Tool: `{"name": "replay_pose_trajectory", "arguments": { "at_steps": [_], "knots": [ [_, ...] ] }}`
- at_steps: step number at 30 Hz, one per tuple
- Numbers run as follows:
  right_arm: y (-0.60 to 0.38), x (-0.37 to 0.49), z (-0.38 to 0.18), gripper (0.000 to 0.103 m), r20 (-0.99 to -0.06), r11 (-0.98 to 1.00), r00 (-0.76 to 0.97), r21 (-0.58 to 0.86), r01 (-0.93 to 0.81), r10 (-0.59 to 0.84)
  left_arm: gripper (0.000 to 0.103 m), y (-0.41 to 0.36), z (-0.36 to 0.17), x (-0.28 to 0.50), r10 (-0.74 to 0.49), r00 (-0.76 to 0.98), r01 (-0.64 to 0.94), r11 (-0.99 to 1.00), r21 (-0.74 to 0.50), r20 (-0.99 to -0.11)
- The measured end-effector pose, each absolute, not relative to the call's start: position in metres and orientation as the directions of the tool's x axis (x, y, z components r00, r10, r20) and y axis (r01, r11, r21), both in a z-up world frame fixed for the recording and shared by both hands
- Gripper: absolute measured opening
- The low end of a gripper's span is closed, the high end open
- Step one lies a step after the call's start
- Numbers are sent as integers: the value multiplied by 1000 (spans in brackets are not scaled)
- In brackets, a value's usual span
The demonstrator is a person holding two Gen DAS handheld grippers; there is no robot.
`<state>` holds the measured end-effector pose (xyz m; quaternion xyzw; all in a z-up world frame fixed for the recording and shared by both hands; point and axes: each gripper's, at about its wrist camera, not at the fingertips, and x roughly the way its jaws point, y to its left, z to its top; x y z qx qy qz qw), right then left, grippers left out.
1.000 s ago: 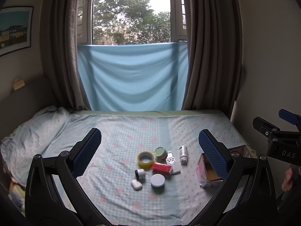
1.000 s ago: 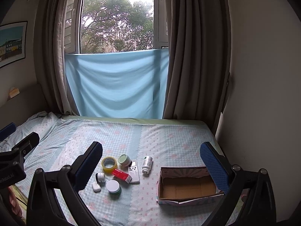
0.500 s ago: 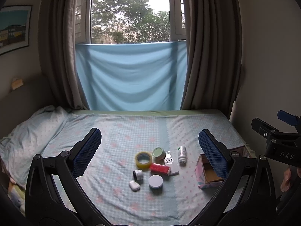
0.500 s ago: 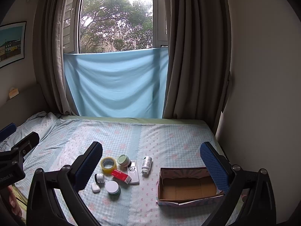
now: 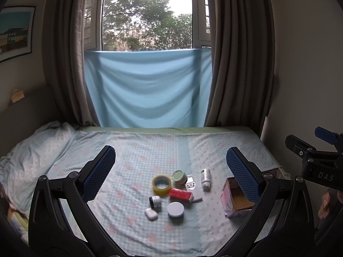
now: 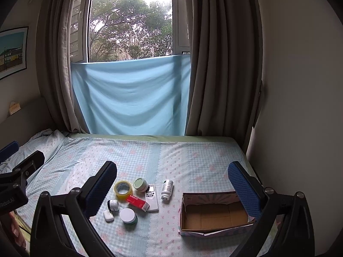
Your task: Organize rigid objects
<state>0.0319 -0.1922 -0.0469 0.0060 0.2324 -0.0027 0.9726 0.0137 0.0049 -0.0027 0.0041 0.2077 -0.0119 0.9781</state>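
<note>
Left gripper (image 5: 169,165) held above the bed (image 5: 139,150), fingers wide apart, nothing between them. Right gripper (image 6: 172,181) likewise, fingers spread and empty.

Small items clustered mid-bed: tape roll (image 6: 123,188), green-lidded jar (image 6: 140,184) just beside it, red box (image 6: 137,201) lying partly on a white remote (image 6: 151,197), white bottle (image 6: 167,189) on its side, small dark jar (image 6: 113,204), white case (image 6: 108,215), round white-lidded tin (image 6: 128,215).

Open cardboard box (image 6: 214,214) to the right of the cluster, apart from it, holding nothing
</note>
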Motion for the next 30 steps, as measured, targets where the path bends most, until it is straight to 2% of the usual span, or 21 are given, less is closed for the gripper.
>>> {"name": "replay_pose_trajectory", "arguments": {
  "at_steps": [23, 30],
  "knots": [
    [-198, 38, -45, 103, -449, 1000, 894, 16, 5, 3, 103, 3, -3, 17, -12, 921, 10, 1000, -8, -389],
    [-205, 54, -55, 103, -496, 998, 866, 22, -56, 60, 103, 5, -21, 25, 29, 892, -45, 999, -26, -450]
  ]
}}
